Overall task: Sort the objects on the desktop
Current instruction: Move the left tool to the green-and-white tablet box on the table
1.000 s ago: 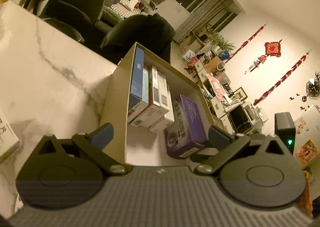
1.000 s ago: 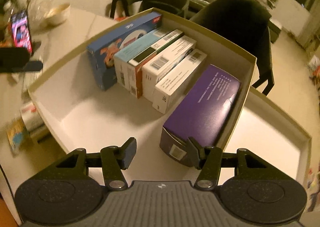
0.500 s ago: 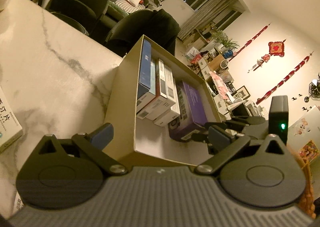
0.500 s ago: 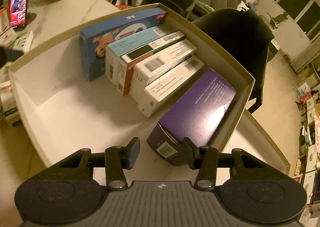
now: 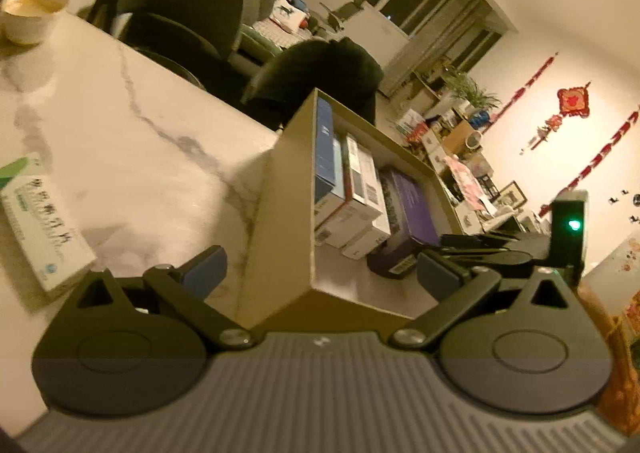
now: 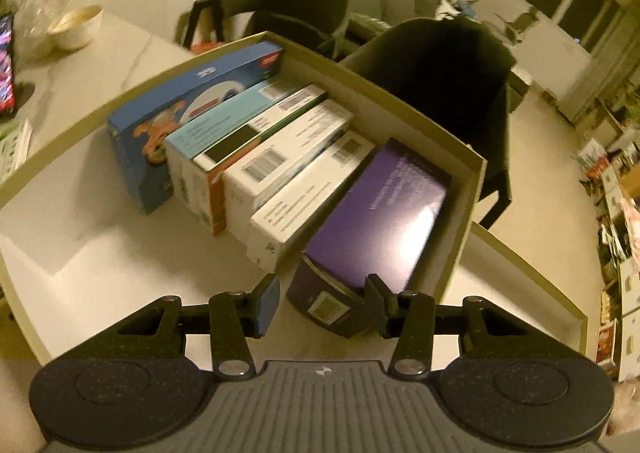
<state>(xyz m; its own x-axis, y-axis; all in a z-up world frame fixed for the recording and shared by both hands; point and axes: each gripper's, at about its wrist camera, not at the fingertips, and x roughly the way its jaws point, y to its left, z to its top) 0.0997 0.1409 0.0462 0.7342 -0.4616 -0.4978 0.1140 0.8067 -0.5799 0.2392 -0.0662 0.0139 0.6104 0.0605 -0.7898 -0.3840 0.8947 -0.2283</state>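
Observation:
An olive cardboard box (image 6: 476, 189) stands on the marble table and holds a row of upright packages: a blue one (image 6: 192, 113), a teal one, several white ones, and a purple box (image 6: 384, 213) lying at the right wall. My right gripper (image 6: 320, 303) is open, its fingers on either side of the purple box's near end, apart from it. My left gripper (image 5: 320, 273) is open and empty, straddling the box's near corner (image 5: 280, 237). The right gripper shows in the left wrist view (image 5: 480, 249).
A white and green medicine box (image 5: 40, 229) lies on the table at left. A bowl (image 5: 32, 15) stands at the far left, a phone (image 6: 6, 65) beyond. Dark chairs (image 6: 436, 85) stand behind the table edge. A box lid (image 6: 520, 273) lies right of the box.
My left gripper has pulled back and to the left, out of the box to its near corner. My right gripper has closed in on the purple box's near end.

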